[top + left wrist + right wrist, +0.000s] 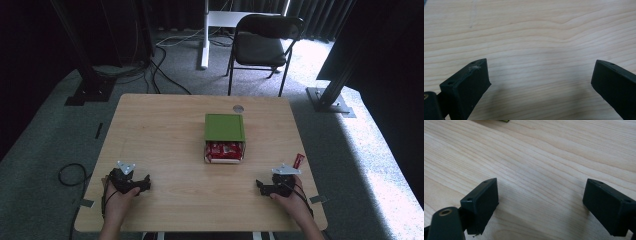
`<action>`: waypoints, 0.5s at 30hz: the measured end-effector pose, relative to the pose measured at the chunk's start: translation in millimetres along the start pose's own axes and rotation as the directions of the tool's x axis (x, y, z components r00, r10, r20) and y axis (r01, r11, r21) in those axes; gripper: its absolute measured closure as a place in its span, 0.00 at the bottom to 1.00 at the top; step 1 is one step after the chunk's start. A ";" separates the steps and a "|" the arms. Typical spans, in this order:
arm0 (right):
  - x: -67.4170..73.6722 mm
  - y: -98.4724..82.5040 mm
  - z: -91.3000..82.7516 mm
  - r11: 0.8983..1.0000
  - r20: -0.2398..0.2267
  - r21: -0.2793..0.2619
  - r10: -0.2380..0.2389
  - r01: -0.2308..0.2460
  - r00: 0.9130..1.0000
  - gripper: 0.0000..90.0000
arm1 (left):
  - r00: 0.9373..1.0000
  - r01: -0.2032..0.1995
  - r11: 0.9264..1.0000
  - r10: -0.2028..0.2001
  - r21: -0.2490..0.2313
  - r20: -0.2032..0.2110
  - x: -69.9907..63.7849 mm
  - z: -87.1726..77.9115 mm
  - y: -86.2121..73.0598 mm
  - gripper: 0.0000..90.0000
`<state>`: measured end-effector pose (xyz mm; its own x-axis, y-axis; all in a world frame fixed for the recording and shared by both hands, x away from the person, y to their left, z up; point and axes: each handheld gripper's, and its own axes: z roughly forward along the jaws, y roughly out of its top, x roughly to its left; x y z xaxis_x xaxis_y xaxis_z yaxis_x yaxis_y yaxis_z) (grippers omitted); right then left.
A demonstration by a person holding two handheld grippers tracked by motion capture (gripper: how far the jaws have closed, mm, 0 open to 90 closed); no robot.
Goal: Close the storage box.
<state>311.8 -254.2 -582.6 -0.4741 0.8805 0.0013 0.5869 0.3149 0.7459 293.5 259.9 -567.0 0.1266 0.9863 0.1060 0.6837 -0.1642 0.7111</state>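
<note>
Left tongs (540, 75) gaping wide, gripping nothing, hovering over bare worktop (536, 32) | right tongs (540, 197) likewise spread, gripping nothing | green box (224, 127) sitting mid-worktop, red packets (224, 149) showing, well apart from both

We find the box (224, 128) near the middle of the worktop (160, 135), slightly toward the far edge, with the packets (224, 150) lying in its near, uncovered part. The left gripper (144, 183) rests on the worktop at the near left, well apart from the box. The right gripper (260, 186) rests at the near right, likewise well apart. A small packet (298, 160) lies just behind the right gripper, by the right edge. Behind the worktop, on the floor, stands a chair (264, 45).
</note>
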 end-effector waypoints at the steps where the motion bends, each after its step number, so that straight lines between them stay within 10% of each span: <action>1: -0.1 0.0 0.0 1.000 0.000 0.000 0.001 -0.001 1.000 0.14 | 1.000 0.010 1.000 -0.010 0.000 -0.006 1.3 0.7 -1.0 0.03; 15: 0.2 0.0 0.1 1.000 0.001 0.000 0.003 -0.003 1.000 0.14 | 0.992 0.119 0.993 -0.118 0.004 -0.052 15.3 4.8 -7.3 0.03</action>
<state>311.7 -254.0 -582.7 -0.4722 0.8815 0.0028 0.5881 0.3127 0.7459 293.9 276.1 -573.8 0.0072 0.9983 0.0573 0.6968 -0.0461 0.7158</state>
